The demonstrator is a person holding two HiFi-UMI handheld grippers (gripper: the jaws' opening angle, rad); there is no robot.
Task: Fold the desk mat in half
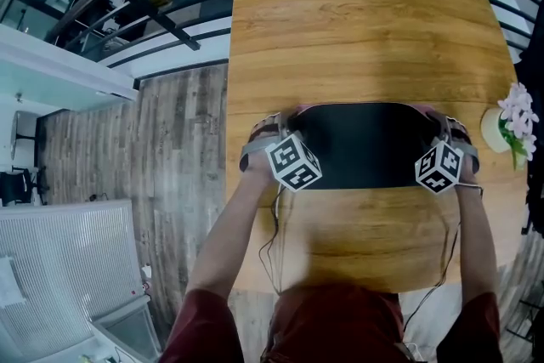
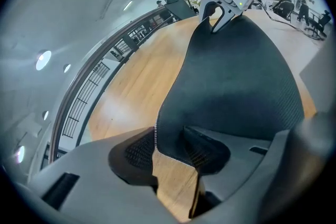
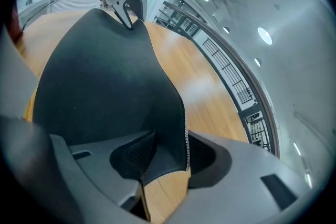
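Wooden table; desk mat corners behind left claw, right claw

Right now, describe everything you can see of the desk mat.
The desk mat is black, matte and flexible-looking, with a fine pale stitched hem and rounded corners. It lies on the wooden table as a wide strip, just in front of the person. One far corner sits between the parted jaws of the left gripper and the other between those of the right gripper. Neither pair is clamped on it.
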